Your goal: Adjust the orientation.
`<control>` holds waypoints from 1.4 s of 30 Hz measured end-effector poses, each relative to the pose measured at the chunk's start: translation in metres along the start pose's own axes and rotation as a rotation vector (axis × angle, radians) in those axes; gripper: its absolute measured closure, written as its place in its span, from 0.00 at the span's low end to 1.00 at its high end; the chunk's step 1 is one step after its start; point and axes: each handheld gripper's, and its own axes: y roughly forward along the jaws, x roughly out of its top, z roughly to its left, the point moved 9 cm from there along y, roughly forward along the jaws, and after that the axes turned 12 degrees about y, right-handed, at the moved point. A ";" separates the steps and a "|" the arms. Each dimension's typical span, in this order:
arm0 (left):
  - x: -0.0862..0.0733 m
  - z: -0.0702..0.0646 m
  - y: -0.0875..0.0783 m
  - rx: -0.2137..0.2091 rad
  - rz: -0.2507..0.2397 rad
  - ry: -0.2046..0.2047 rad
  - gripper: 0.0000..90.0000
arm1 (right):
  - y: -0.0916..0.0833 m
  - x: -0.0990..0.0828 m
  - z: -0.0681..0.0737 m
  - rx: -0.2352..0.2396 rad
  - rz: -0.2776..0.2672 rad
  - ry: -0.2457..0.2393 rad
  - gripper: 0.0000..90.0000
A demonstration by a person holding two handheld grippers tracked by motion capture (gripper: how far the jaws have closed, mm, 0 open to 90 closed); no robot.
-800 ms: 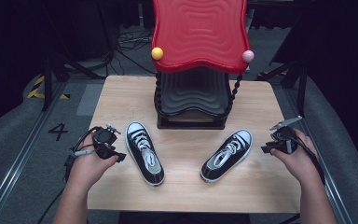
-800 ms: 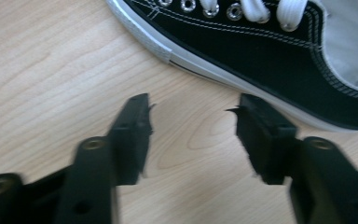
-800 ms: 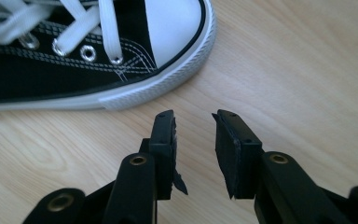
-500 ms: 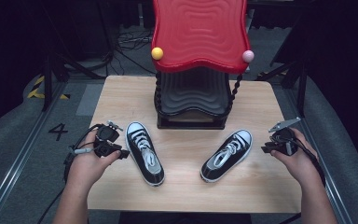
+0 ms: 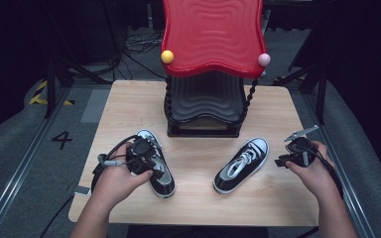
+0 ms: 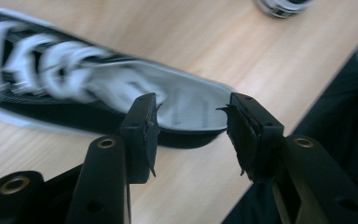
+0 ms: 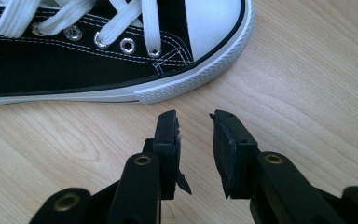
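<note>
High view, left tongs [image 5: 151, 166] over left sneaker [image 5: 162, 179] at 7 o'clock on tabletop [image 5: 198, 203], right tongs [image 5: 284, 161] at 3 o'clock beside right sneaker [image 5: 242, 165], left gripper view, tongs [image 6: 191, 133] apart, heel opening between them unclamped, right gripper view, tongs [image 7: 195, 151] apart, sneaker toe [image 7: 209, 28] at 12 o'clock.

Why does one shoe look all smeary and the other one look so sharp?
In the left gripper view the left shoe is streaked with motion blur, laces smeared, while the black jaws stay crisp. In the right gripper view the right shoe is sharp, stitching and eyelets clear. In the high view the table is lit, its surroundings dark.
</note>
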 end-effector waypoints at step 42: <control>-0.087 0.029 -0.007 -0.065 0.234 -0.247 0.92 | 0.012 0.008 0.001 -0.003 0.015 -0.003 0.71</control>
